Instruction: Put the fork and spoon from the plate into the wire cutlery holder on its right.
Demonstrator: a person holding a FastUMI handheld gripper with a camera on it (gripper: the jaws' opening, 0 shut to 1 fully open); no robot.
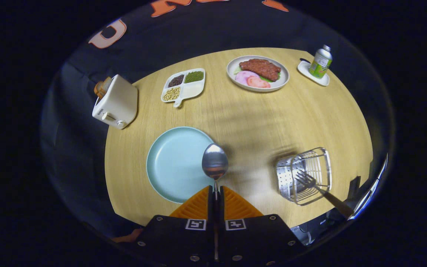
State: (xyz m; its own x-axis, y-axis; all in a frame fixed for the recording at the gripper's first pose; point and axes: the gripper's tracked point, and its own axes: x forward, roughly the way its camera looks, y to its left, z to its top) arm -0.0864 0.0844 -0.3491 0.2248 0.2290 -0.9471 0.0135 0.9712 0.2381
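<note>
Spoon [215,163] clamped by its thin handle between closed gripper [215,193] fingers.
Shiny oval bowl is held over round matte plate [174,163]; fork [311,185] is leant in wire holder [304,174], right.

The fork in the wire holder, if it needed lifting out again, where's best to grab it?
Take the fork by its handle, from the near right side of the wire holder: the handle sticks out over the rim there, while the tines lie inside the basket. The tool is shut on the spoon.

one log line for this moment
tool: shut on spoon | spoon: lifted over plate | fork: in holder
</note>
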